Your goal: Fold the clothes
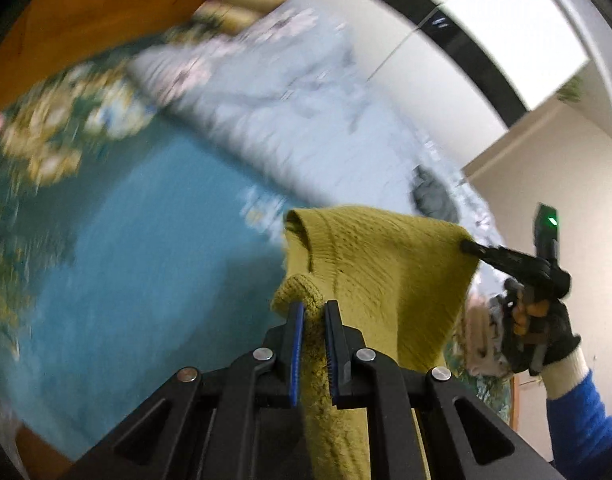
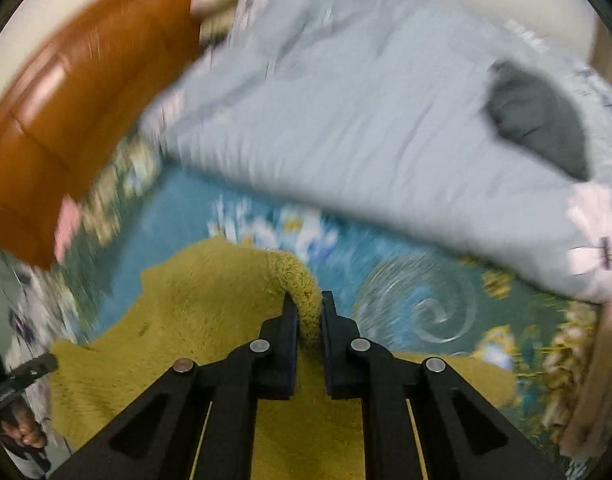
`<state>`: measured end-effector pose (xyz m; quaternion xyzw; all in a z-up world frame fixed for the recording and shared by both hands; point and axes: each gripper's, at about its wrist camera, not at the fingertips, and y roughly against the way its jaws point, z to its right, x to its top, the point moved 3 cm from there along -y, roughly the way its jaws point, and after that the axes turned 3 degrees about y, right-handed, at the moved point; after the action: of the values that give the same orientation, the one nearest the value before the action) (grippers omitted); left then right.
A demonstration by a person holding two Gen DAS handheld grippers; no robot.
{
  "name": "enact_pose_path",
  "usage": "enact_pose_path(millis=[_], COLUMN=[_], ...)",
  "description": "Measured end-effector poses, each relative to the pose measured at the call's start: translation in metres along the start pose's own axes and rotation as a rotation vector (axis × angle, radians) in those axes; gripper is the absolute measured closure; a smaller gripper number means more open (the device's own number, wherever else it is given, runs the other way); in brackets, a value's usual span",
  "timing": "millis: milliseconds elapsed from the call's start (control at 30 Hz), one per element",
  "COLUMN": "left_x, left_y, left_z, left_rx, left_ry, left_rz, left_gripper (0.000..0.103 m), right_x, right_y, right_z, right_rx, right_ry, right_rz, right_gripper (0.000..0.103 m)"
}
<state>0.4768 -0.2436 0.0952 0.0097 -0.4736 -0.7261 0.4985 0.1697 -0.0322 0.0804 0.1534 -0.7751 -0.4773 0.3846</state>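
Observation:
An olive-yellow knit sweater point(image 1: 382, 272) hangs in the air above a bed, stretched between both grippers. My left gripper point(image 1: 315, 312) is shut on a ribbed edge of the sweater. My right gripper point(image 2: 308, 308) is shut on another thick edge of the same sweater point(image 2: 210, 300). In the left wrist view the right gripper point(image 1: 468, 246) pinches the sweater's far corner, held by a gloved hand point(image 1: 538, 332). In the right wrist view the left gripper's tip point(image 2: 34, 368) shows at the lower left. Both views are motion-blurred.
Below lies a teal bedspread point(image 1: 146, 264) with a floral and swirl print point(image 2: 426, 312). A pale blue quilt point(image 2: 366, 120) is bunched behind it, with a dark grey garment point(image 2: 538, 124) on top. A wooden headboard point(image 2: 66, 112) stands at the left.

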Motion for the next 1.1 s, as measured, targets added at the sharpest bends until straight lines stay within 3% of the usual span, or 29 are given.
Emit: enact_pose_path(millis=[133, 167, 267, 367, 433, 567, 767, 967, 1100], left_x=[0.048, 0.059, 0.092, 0.107, 0.11, 0.098, 0.055, 0.024, 0.011], left_y=[0.033, 0.044, 0.09, 0.114, 0.105, 0.053, -0.027, -0.074, -0.111], left_z=[0.052, 0.065, 0.102, 0.131, 0.139, 0.128, 0.079, 0.07, 0.076], left_rx=[-0.067, -0.078, -0.123, -0.139, -0.128, -0.091, -0.027, -0.02, -0.025], left_ry=[-0.11, -0.139, -0.222, -0.289, -0.295, -0.239, -0.118, -0.085, -0.093], left_rz=[0.165, 0.21, 0.375, 0.449, 0.428, 0.265, 0.035, -0.097, -0.172], left_gripper=[0.094, 0.103, 0.103, 0.103, 0.103, 0.103, 0.102, 0.102, 0.102], right_x=[0.011, 0.012, 0.006, -0.003, -0.011, -0.031, -0.076, -0.155, -0.214], right_y=[0.106, 0.131, 0.197, 0.249, 0.251, 0.224, 0.181, 0.169, 0.147], right_z=[0.009, 0.01, 0.008, 0.006, 0.005, 0.015, 0.065, 0.102, 0.124], right_rx=[-0.016, -0.022, -0.034, -0.036, -0.063, -0.092, -0.125, -0.144, -0.17], right_ry=[-0.025, -0.025, -0.025, -0.024, -0.017, -0.041, -0.179, -0.285, -0.382], right_rz=[0.21, 0.264, 0.404, 0.508, 0.495, 0.423, 0.304, 0.221, 0.105], right_gripper=[0.093, 0.093, 0.093, 0.093, 0.093, 0.093, 0.093, 0.093, 0.093])
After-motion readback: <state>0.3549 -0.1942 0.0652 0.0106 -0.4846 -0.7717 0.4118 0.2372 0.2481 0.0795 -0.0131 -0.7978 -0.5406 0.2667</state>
